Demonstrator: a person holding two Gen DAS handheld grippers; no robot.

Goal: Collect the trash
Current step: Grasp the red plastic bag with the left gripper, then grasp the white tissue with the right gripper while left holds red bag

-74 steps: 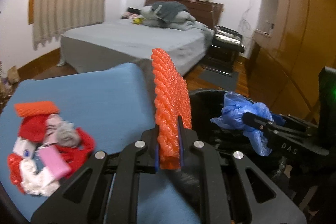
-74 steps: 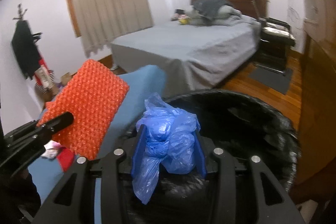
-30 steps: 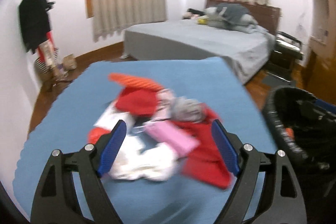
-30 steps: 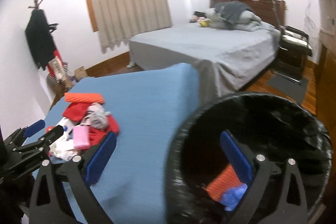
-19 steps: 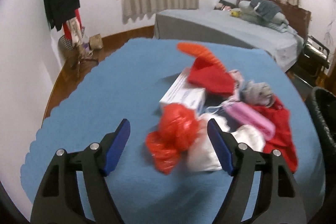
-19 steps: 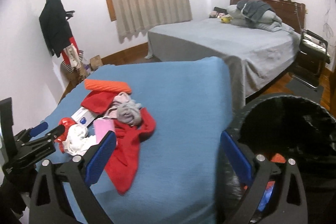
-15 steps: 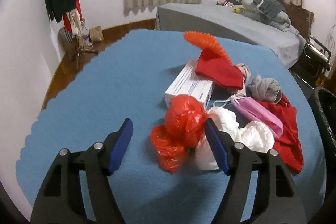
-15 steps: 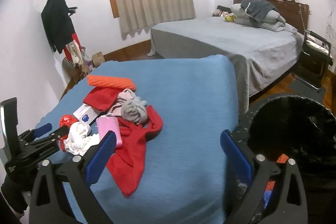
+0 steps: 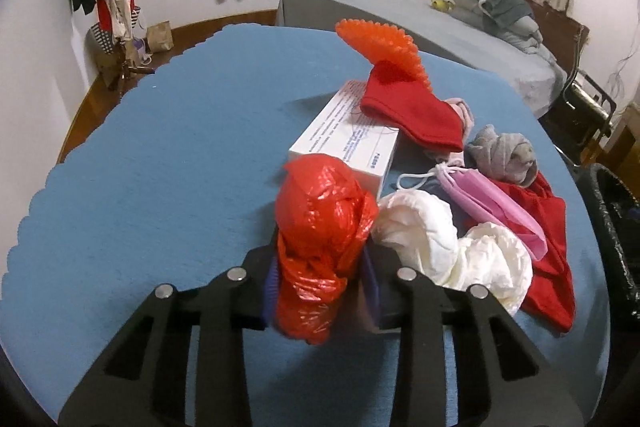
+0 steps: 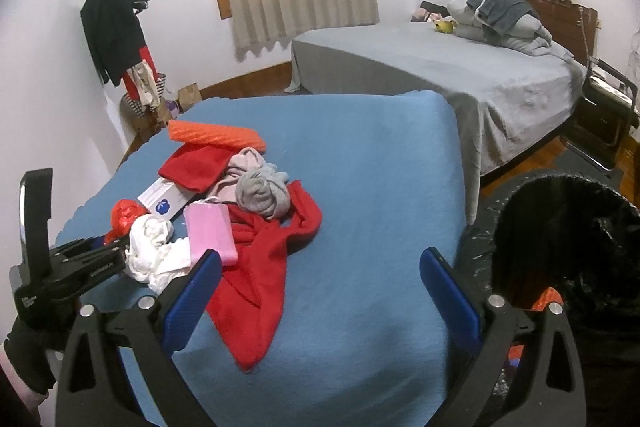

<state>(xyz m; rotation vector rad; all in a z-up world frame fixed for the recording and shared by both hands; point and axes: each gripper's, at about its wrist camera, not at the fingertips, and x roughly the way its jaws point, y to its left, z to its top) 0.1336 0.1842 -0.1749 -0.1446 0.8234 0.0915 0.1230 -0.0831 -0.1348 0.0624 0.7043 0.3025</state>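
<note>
Red plastic bag [image 9: 320,247]: crumpled, lay at the 7 o'clock edge of the pile on the blue bench [image 9: 160,167], between the blue pads of the left tongs [image 9: 320,279].
Left tongs: jaws were closing, and the pads appeared to press the bag's sides. A second earlier they had stood wide apart with nothing between them.
Right tongs [image 10: 320,291]: jaws were wide apart and held nothing, hovering over the bench edge at 6 o'clock of the pile.
Bin [image 10: 560,235]: black-lined, stood at 3 o'clock of the bench; an orange scrap [image 10: 546,297] showed inside it. Earlier both tongs had carried an orange bubble sheet and a blue bag above it.
Remaining pile: white box [image 9: 348,143], white wad [image 9: 460,251], pink mask [image 9: 488,203], grey sock ball [image 9: 504,155], red cloth [image 9: 412,111], orange roll [image 9: 384,47].
Task meaning: judged as one drop finished and the next pick begun; most of the pile was still uncollected.
</note>
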